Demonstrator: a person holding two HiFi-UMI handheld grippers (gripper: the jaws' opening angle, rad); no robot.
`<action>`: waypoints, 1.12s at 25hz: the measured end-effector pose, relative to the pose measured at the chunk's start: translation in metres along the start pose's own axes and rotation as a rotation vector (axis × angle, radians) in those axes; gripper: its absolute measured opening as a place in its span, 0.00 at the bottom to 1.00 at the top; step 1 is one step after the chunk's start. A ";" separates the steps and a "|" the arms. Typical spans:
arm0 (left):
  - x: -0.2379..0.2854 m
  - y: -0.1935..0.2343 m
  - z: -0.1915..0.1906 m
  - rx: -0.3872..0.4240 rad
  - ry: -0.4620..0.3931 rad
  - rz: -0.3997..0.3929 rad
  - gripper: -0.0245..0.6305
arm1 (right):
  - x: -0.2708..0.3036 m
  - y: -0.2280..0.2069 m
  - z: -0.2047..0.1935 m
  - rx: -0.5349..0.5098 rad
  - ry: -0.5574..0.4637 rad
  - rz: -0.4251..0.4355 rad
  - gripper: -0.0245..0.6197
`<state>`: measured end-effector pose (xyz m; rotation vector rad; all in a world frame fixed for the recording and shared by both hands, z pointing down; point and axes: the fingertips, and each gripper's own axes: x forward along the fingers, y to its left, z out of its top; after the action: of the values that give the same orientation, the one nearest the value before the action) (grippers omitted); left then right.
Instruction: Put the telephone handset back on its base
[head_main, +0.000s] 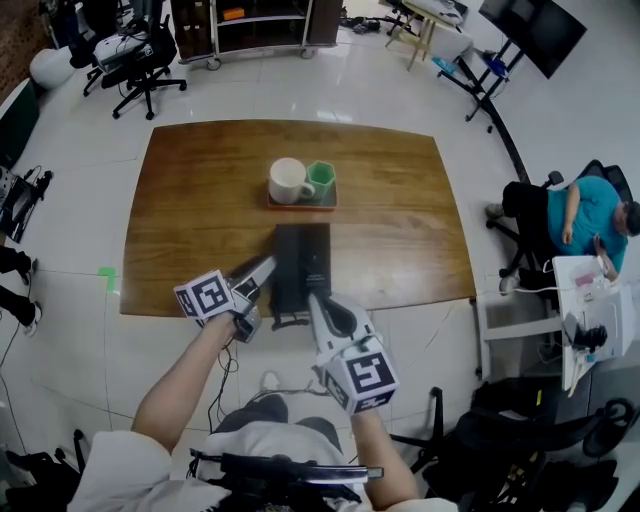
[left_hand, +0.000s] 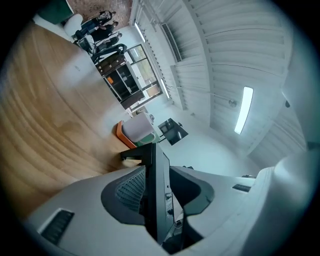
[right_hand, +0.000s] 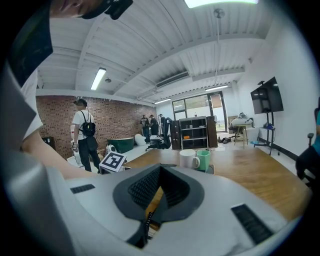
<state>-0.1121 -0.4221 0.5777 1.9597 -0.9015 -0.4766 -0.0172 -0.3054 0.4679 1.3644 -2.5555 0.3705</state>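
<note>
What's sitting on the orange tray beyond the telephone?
A white mug and a green cup stand side by side on the tray. They cover most of its floor; whether either holds anything is too small to tell.

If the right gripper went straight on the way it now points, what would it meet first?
Probably the black telephone: the right gripper points at its near right edge and seems almost to touch it, though depth is unclear. The tray lies farther on.

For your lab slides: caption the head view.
Left gripper and right gripper reach a black telephone on a wooden table.
</note>
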 end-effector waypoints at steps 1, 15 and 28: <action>-0.003 -0.004 0.001 0.010 -0.007 -0.002 0.24 | -0.001 0.001 0.000 -0.001 -0.002 0.002 0.04; -0.055 -0.119 0.004 0.291 -0.091 -0.119 0.03 | -0.044 0.028 0.010 -0.028 -0.057 0.034 0.04; -0.126 -0.260 -0.063 0.615 -0.130 -0.204 0.01 | -0.136 0.066 0.014 -0.049 -0.153 0.056 0.04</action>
<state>-0.0506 -0.2056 0.3861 2.6226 -1.0159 -0.4843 0.0006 -0.1686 0.4047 1.3550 -2.7114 0.2188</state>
